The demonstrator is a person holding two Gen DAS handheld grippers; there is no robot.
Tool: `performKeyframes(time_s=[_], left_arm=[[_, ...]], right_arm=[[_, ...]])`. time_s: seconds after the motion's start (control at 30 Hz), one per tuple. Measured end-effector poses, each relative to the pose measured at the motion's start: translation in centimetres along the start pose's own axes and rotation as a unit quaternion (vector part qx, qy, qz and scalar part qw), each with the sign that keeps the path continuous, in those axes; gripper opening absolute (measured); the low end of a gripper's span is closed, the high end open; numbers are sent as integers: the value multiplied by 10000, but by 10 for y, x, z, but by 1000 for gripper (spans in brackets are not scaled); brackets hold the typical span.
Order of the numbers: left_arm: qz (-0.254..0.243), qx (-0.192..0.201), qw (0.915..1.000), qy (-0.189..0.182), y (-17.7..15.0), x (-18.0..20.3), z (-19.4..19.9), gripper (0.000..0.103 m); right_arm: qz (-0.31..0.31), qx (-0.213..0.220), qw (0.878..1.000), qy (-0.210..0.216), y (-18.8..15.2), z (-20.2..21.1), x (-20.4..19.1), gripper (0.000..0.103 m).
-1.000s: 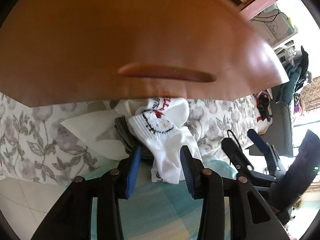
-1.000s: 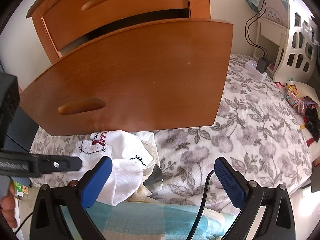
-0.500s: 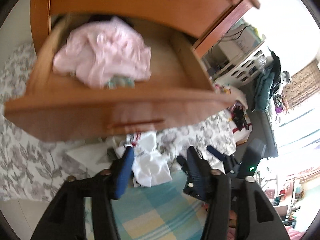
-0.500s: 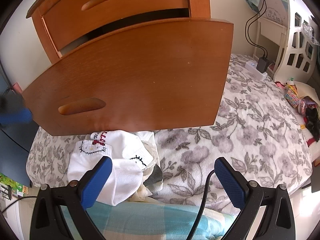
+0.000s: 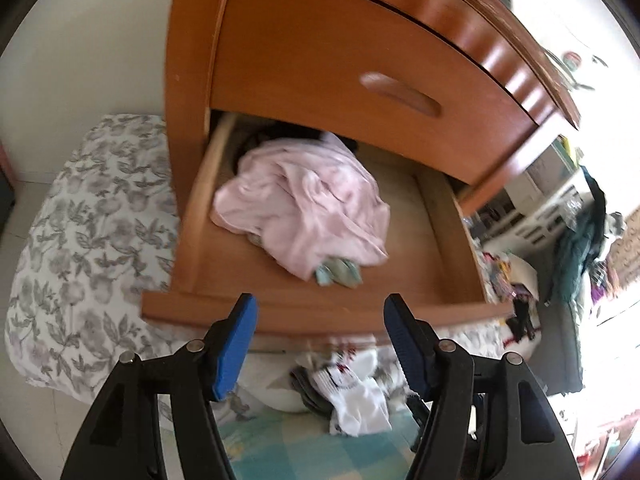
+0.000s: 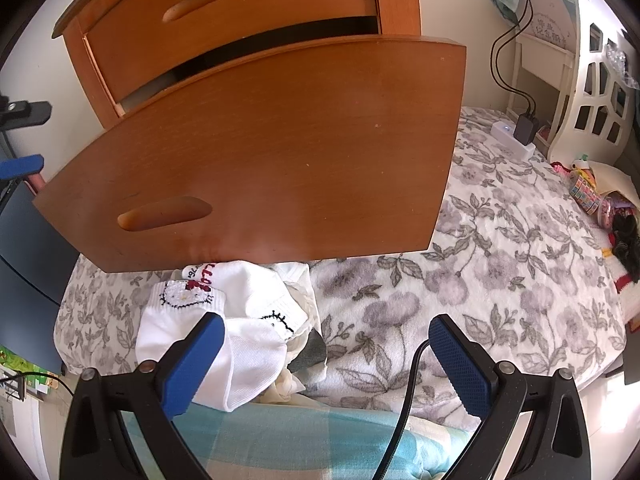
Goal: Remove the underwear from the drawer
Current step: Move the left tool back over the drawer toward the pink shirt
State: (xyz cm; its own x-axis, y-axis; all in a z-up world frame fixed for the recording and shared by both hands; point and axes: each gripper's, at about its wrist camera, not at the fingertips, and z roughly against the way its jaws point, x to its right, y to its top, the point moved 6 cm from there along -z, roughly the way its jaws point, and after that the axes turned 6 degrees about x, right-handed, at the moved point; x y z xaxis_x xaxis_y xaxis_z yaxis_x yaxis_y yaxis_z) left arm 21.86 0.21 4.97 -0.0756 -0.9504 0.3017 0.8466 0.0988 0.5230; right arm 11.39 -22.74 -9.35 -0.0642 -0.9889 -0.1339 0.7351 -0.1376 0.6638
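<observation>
Wooden nightstand (image 5: 320, 60) stands against the wall, its lower drawer (image 5: 320, 312) pulled fully out over a bed covered by a grey floral blanket (image 6: 500, 264). Inside the drawer, a crumpled pink garment (image 5: 304, 204) lies toward the back-left corner and covers most of the pile; a small pale green folded item (image 5: 340, 274), judged to be the underwear, protrudes from beneath its front edge, near the drawer's front wall. White cartoon-print socks (image 6: 224, 320) lie on the blanket below the drawer front. Left gripper (image 5: 318, 344) hovers above the drawer's front edge with its blue-padded tongs spread apart and nothing between them. Right gripper (image 6: 322, 364) sits low over the blanket, tongs likewise spread wide and empty, with a black cable (image 6: 404, 408) running between them. Procedure for the step in hand: advance the left gripper over the front wall and descend onto the exposed green item, not the pink garment. Align the tongs across a raised fold so both pads catch fabric. Close fully before lifting, then lift straight up to clear the front wall. Likely fault: the pink garment snags and drags out with it.
</observation>
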Motion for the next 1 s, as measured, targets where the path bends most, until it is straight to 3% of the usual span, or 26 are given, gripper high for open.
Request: performKeyframes(time_s=[0.3, 0.6, 1.0], left_arm=[[-75, -17, 9994, 325, 29, 2, -23, 81], [-279, -451, 9970, 571, 42, 8, -63, 81], [-1028, -965, 9828, 1190, 49, 17, -112, 81]], right_arm=[[-20, -6, 10000, 16, -1, -1, 0, 103], [-58, -20, 10000, 44, -2, -2, 1, 103], [-91, -56, 9999, 64, -2, -4, 2, 103]])
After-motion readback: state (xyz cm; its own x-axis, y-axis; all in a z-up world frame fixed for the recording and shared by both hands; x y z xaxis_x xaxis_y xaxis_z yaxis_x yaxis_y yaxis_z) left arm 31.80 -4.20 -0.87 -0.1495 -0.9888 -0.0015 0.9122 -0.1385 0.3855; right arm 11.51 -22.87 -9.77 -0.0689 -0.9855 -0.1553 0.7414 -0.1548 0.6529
